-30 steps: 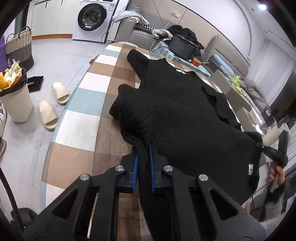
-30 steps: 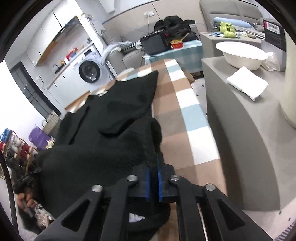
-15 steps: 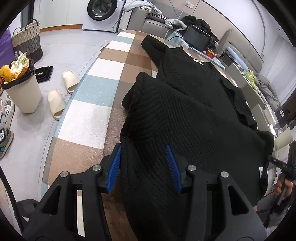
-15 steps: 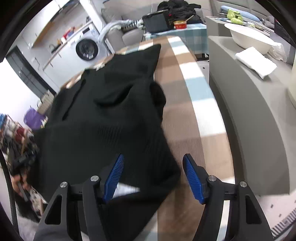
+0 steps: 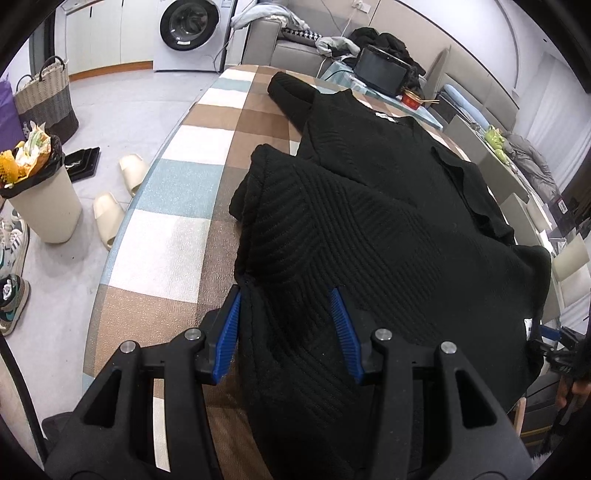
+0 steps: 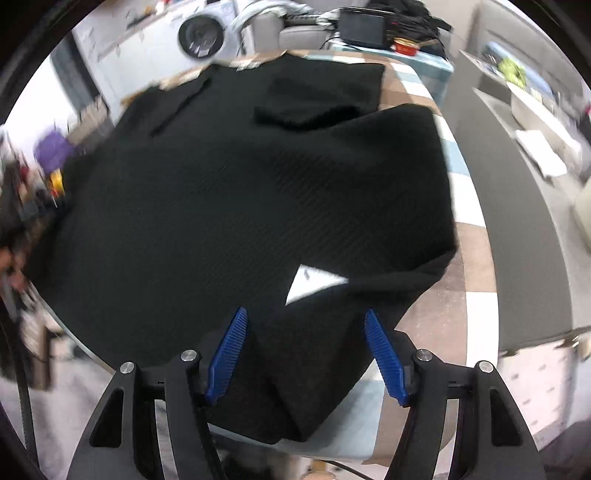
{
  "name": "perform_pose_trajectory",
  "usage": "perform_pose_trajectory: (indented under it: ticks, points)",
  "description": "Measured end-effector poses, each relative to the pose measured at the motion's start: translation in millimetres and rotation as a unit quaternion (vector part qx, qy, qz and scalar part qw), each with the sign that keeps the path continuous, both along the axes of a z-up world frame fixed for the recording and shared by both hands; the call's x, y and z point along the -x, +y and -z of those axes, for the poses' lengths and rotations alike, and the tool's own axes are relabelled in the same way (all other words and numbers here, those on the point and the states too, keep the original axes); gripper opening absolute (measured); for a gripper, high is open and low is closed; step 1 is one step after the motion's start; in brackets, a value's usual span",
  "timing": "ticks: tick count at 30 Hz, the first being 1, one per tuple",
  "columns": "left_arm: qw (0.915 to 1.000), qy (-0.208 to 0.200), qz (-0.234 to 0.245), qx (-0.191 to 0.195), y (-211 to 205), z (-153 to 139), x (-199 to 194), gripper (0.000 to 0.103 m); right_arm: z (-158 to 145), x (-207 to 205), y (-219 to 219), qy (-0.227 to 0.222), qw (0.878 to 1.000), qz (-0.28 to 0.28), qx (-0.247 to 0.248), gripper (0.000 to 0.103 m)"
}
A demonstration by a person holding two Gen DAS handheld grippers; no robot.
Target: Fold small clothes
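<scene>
Checked tabletop [image 5: 173, 236] bearing a black ribbed knit sweater [image 5: 369, 229], lower half doubled up over the body. The knit looks soft, limp and fairly thick; best gripped at hem corners or fold edges. Left claw [image 5: 284, 325] open, fabric lying loose between; right claw [image 6: 308, 354] open, closing, pads clear of cloth.

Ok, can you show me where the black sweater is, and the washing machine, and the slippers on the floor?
black sweater [image 5: 369, 236], left wrist view, on the ribbed folded-over front.
washing machine [image 5: 188, 27], left wrist view, on its round door.
slippers [image 5: 109, 218], left wrist view, on the top of the nearer one.
</scene>
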State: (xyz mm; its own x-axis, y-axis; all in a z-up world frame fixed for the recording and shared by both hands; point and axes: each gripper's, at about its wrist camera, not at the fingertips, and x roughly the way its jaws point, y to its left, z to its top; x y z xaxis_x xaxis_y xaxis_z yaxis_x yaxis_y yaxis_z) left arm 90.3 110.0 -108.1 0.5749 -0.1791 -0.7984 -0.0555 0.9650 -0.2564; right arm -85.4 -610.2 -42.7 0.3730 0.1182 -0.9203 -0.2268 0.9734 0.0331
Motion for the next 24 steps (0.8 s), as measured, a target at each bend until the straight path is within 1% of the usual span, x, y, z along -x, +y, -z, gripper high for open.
perform_pose_trajectory:
  ticks: [1, 2, 4, 6, 7, 8, 10, 11, 13, 15, 17, 18, 20, 22, 24]
  points:
    - [1.0, -0.002, 0.001, -0.002, -0.2, -0.4, 1.7, 0.044, 1.5, 3.5, 2.5, -0.005, 1.0, -0.004, 0.014, 0.026]
    - [1.0, -0.006, 0.002, -0.006, -0.6, -1.1, 3.9, 0.044, 2.2, 6.6, -1.3, 0.001, 1.0, 0.001, 0.017, 0.014]
    - [0.9998, -0.01, 0.006, -0.017, -2.1, -2.8, 7.4, 0.044, -4.6, 13.0, -19.7, 0.003, 1.0, 0.017, 0.007, 0.014]
    - [0.9996, -0.011, 0.009, -0.023, -3.0, -3.8, 10.6, 0.044, -12.0, 24.7, -47.0, 0.022, 0.999, 0.022, 0.006, 0.016]
    - [0.9996, -0.011, 0.008, -0.026, -2.6, -3.8, 11.5, 0.045, -14.3, 31.1, -58.9, 0.032, 0.999, 0.023, 0.003, 0.024]
    - [0.9996, -0.011, 0.007, -0.027, -2.7, -3.9, 11.9, 0.046, -16.6, 37.5, -71.2, 0.037, 0.999, 0.026, 0.002, 0.041]
    - [0.9996, -0.012, 0.006, -0.027, -2.3, -4.6, 13.0, 0.046, -23.2, 49.4, -97.4, 0.041, 0.998, 0.04, 0.002, 0.055]
    - [0.9995, -0.011, 0.005, -0.028, -2.6, -4.6, 13.8, 0.046, -28.1, 53.2, -105.5, 0.034, 0.998, 0.043, -0.009, 0.055]
    - [0.9996, -0.01, 0.007, -0.027, -3.7, -3.9, 13.2, 0.046, -37.0, 54.4, -122.3, 0.005, 0.997, 0.058, -0.054, 0.056]
    - [0.9997, -0.005, 0.007, -0.024, -3.5, -2.3, 12.5, 0.046, -39.4, 46.9, -125.6, -0.035, 0.993, 0.058, -0.097, 0.063]
    - [0.9997, -0.002, 0.008, -0.022, -3.2, -0.9, 12.5, 0.046, -30.8, 32.0, -121.1, -0.041, 0.992, 0.051, -0.112, 0.064]
    - [0.9997, 0.0, 0.007, -0.023, -2.5, -1.3, 13.4, 0.046, -25.3, 21.1, -118.6, -0.035, 0.99, 0.046, -0.131, 0.064]
    - [0.9996, 0.0, 0.005, -0.029, -0.4, -4.7, 16.5, 0.046, -23.3, 14.8, -119.1, -0.021, 0.987, 0.034, -0.157, 0.064]
    - [0.9993, -0.001, -0.001, -0.036, 3.4, -9.4, 18.8, 0.046, -34.1, 19.1, -124.4, -0.033, 0.986, 0.021, -0.164, 0.065]
    - [0.9992, -0.004, -0.005, -0.038, 5.8, -13.2, 20.0, 0.046, -48.3, 29.1, -130.9, -0.052, 0.986, 0.011, -0.155, 0.067]
